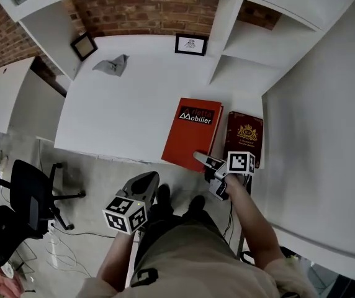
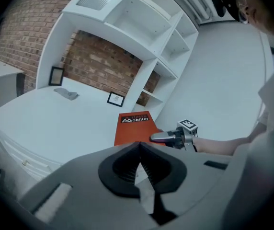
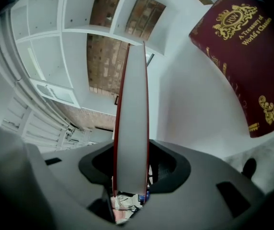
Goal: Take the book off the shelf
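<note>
An orange-red book (image 1: 192, 132) printed "Mobilier" lies flat on the white table (image 1: 115, 117), its near edge over the table's front edge. My right gripper (image 1: 207, 162) is shut on that near edge. In the right gripper view the book's pale page edge (image 3: 131, 119) stands between the jaws, red covers on both sides. A maroon book (image 1: 244, 138) with gold print lies just right of it, and it shows in the right gripper view too (image 3: 242, 56). My left gripper (image 1: 145, 182) hangs lower left, off the table, shut and holding nothing. Its own view shows the orange-red book (image 2: 134, 127) and right gripper (image 2: 162, 138).
Two small framed pictures (image 1: 190, 44) (image 1: 83, 45) and a crumpled grey thing (image 1: 112, 65) stand at the back of the table against brick. White shelf compartments (image 1: 252, 48) rise at the back right, a white panel (image 1: 326, 135) on the right. A black office chair (image 1: 28, 194) is at the lower left.
</note>
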Action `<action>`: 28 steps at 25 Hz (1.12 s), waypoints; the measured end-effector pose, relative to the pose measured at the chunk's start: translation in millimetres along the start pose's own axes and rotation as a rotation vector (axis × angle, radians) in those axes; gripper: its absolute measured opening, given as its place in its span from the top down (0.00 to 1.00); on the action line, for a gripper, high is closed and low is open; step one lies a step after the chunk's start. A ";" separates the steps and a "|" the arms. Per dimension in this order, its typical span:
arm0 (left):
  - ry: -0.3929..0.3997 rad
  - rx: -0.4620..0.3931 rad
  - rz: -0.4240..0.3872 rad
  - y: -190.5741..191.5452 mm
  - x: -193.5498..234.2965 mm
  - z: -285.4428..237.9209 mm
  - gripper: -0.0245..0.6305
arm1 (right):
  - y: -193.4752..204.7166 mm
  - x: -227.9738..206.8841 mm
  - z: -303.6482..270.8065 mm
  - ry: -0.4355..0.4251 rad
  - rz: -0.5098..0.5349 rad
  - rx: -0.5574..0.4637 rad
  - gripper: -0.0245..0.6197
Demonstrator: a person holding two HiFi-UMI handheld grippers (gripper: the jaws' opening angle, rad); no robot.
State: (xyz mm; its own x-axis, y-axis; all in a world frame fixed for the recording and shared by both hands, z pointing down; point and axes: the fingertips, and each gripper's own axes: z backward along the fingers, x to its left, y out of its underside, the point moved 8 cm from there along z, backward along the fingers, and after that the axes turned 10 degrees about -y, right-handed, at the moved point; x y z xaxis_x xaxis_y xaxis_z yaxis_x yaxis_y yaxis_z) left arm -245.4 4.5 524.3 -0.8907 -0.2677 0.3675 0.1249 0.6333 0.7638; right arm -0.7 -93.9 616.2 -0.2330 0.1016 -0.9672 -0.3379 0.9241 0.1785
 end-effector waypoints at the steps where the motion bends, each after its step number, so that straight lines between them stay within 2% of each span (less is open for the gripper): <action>1: 0.008 0.001 0.008 -1.9 10.1 -1.0 0.96 | -0.3 -4.0 -4.0 0.014 -0.005 -0.002 0.71; 5: 0.041 0.023 0.017 -6.1 41.0 -11.0 0.96 | -5.1 -15.8 -18.5 0.033 -0.033 -0.009 0.71; 10: 0.092 0.047 0.009 -12.1 58.5 -18.7 0.96 | -4.9 -29.8 -26.8 0.039 -0.102 -0.042 0.71; 14: 0.117 0.059 -0.004 -14.8 66.8 -24.5 0.96 | -3.5 -39.9 -23.5 0.140 -0.092 -0.059 0.70; 18: 0.140 0.079 -0.016 -12.6 69.7 -30.5 0.96 | -4.6 -43.7 -20.7 0.245 -0.065 -0.054 0.65; 22: 0.152 0.089 -0.003 -6.8 72.4 -30.8 0.96 | -8.9 -48.0 -19.5 0.404 0.009 0.002 0.58; 25: 0.148 0.092 0.004 -4.8 74.1 -29.4 0.96 | -15.8 -45.8 -17.5 0.580 0.170 0.081 0.55; 28: 0.134 0.081 0.007 -7.8 79.0 -29.7 0.96 | -26.0 -35.5 -23.4 0.685 0.313 0.159 0.56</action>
State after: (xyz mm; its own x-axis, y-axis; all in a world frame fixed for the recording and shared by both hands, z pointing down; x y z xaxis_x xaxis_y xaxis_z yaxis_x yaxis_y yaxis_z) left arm -303.7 -43.1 563.1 -0.8230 -0.3539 0.4443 0.0905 0.6905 0.7177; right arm -5.0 -130.1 650.2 -0.8267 0.1643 -0.5381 -0.0397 0.9370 0.3470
